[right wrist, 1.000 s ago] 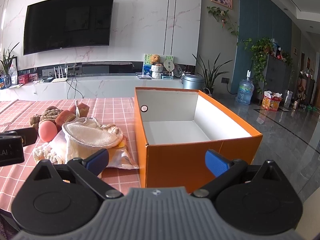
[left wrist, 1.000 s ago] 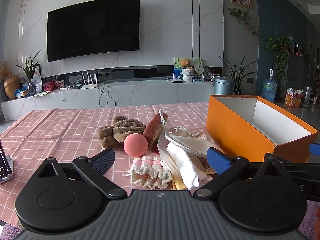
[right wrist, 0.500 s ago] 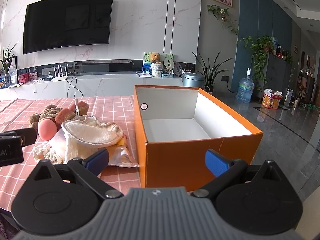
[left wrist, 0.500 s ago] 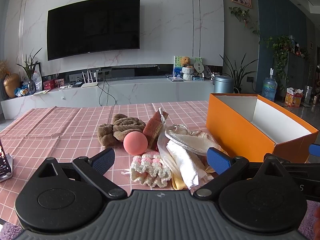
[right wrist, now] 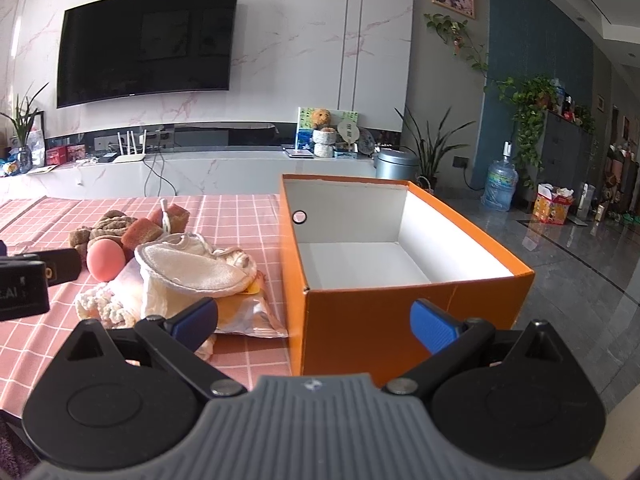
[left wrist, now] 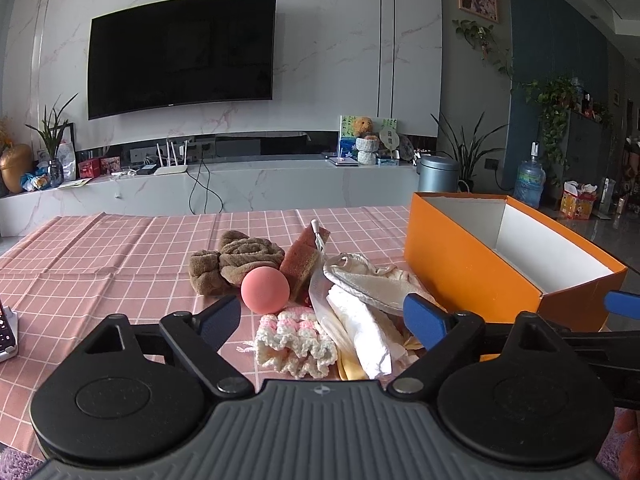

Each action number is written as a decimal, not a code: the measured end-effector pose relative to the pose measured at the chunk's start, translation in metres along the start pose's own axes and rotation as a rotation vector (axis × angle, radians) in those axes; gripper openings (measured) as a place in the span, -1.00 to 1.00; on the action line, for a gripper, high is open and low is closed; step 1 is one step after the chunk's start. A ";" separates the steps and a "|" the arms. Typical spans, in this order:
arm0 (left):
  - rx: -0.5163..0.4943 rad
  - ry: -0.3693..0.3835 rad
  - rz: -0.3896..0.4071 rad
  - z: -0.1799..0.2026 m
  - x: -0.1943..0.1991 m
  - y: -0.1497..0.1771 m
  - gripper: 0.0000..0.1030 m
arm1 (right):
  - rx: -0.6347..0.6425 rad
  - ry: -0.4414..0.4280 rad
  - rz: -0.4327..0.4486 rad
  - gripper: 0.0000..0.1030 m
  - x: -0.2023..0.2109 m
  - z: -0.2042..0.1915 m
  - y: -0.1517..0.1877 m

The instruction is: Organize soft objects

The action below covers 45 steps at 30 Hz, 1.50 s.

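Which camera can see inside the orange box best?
The right wrist view. It looks straight into the orange box from the front, so you see the white floor, the walls and the little round hole, with nothing inside. The left wrist view sees the box from the side: mostly the orange wall and only part of the white inside.

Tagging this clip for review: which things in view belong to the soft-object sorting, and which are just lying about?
Part of the job: pink ball, brown towel, brown sponge, pink-and-white crocheted piece, cream cloth pouch, folded white cloth, orange box (empty), left gripper, right gripper.

Just lying about: television, grey canister, water bottle.
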<state>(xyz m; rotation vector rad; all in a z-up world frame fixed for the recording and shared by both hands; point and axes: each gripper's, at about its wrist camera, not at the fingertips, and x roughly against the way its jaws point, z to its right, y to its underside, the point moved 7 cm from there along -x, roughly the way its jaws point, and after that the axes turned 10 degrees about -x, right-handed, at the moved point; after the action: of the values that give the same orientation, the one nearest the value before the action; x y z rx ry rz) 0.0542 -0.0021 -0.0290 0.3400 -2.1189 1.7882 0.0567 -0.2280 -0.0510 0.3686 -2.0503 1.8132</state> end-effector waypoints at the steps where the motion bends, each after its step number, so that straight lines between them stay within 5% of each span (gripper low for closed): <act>1: 0.000 0.002 -0.003 0.000 0.000 0.001 0.98 | 0.005 -0.006 0.004 0.95 0.001 -0.001 0.000; 9: -0.015 0.100 -0.037 0.004 -0.003 0.000 0.41 | 0.067 -0.066 0.052 0.90 0.009 -0.016 -0.008; 14: 0.000 0.172 -0.074 0.004 -0.010 -0.002 0.22 | 0.158 -0.122 0.101 0.48 0.012 -0.031 -0.018; 20: -0.025 0.261 -0.088 0.011 -0.024 -0.011 0.18 | 0.257 -0.232 0.038 0.09 -0.009 -0.043 -0.028; 31: -0.043 0.246 -0.179 0.002 -0.060 -0.012 0.10 | 0.347 -0.334 -0.108 0.09 -0.052 -0.071 -0.017; 38: -0.040 0.212 -0.229 -0.014 -0.078 -0.011 -0.17 | 0.287 -0.374 -0.198 0.09 -0.081 -0.091 -0.015; 45: 0.013 0.177 -0.255 -0.031 -0.094 -0.010 -0.21 | 0.238 -0.416 -0.251 0.27 -0.099 -0.107 -0.013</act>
<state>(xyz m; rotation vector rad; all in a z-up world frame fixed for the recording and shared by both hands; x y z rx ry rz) 0.1466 0.0226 -0.0543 0.4188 -1.8527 1.6222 0.1625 -0.1285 -0.0732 1.0998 -1.9236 1.9448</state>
